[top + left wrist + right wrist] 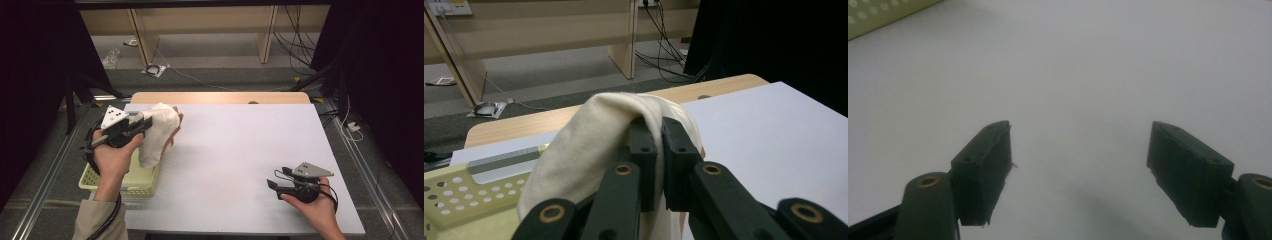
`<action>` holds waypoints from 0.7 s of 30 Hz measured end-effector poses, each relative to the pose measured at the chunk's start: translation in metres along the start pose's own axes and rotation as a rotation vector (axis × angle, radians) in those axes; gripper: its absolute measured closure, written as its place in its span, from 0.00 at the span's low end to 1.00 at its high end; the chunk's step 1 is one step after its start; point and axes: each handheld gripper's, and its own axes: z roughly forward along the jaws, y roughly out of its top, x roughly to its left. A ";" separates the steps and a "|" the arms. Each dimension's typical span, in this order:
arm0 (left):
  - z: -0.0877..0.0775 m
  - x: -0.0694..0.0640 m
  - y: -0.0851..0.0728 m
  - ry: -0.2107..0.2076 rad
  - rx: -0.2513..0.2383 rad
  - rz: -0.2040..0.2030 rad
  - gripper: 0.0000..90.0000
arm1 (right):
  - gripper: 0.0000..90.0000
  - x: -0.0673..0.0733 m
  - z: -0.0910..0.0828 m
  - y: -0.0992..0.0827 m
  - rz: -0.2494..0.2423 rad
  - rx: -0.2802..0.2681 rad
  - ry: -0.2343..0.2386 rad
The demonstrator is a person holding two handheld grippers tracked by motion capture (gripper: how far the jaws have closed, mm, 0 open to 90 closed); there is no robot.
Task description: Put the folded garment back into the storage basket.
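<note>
The left gripper (146, 121) is raised over the left edge of the table, and its jaws are pinched tight on a cream-white cloth (157, 132). In the left gripper view the two black jaws (659, 150) stand almost together, with a fold of the cloth (589, 145) caught between them and the rest bunched over and around their tips. In the high view the cloth hangs down from the grip in a loose bundle, its lower end dangling over the far right corner of a pale yellow-green basket (97, 182) with a perforated wall (whether the cloth touches the basket rim cannot be told from here). The basket sits at the near left of the white table (240, 150), partly beyond its left edge, under the person's left hand (112, 155).

The right gripper (277, 186) rests low at the near right of the table, well apart from the cloth and the basket, held in the person's right hand (312, 202). Its jaws are spread wide with nothing between them; in the right gripper view they frame bare white tabletop (1083, 75), and a corner of the basket (878, 17) shows at the far left.

Beyond the table's far edge a strip of pale wood (220, 97) shows, then a grey floor (210, 50) with cables.
</note>
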 end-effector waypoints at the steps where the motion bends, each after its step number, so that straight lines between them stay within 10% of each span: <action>1: 0.000 0.000 0.000 0.000 0.000 0.000 0.94 | 0.30 0.000 0.000 0.000 0.000 0.000 0.000; 21: -0.004 0.008 0.001 0.018 -0.011 -0.015 0.94 | 0.29 0.000 -0.001 0.000 -0.002 0.002 0.000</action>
